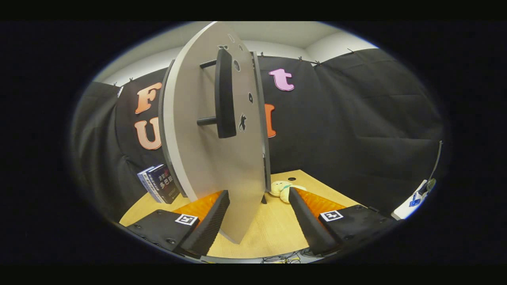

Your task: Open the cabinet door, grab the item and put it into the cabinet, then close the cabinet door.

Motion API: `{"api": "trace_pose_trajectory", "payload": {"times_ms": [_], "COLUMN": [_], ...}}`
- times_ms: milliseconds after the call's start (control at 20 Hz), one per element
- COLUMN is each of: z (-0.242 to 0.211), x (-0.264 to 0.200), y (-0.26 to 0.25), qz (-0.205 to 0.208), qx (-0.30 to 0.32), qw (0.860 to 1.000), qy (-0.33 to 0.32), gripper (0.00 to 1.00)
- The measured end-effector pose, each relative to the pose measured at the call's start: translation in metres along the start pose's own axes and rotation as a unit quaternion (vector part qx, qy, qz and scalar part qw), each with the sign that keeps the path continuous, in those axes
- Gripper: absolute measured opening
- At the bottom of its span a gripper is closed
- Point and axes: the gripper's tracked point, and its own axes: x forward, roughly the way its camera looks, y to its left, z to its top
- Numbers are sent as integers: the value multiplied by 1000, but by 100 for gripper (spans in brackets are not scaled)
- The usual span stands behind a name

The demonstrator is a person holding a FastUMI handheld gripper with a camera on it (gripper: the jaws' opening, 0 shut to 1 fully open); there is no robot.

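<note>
Black cloth walls back a pale wooden desk point(273, 233). Its grey cabinet door point(206, 150) with a black bar handle point(224, 95) stands swung open between the tongs point(259, 206), whose fingers are spread apart, holding nothing. Beyond them, a cream plush toy point(282, 189) lies near the desk's far edge, and dark books point(159, 184) lean at its left edge.

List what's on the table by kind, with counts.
Cabinet door, swung open between the open fingers: 1
Books, left of the door: 2
Plush toy, beyond the door's edge: 1
Total: 4
</note>
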Motion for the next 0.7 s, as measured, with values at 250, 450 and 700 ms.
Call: {"api": "trace_pose_trajectory", "payload": {"times_ms": [250,450,700], "z": [-1,0,0], "x": [9,22,50], "y": [36,70,129], "qz": [1,5,33], "qx": [-2,-12,-27], "qw": [1000,1000,999], "qy": [-1,-2,-5], "gripper": [97,97,97]}}
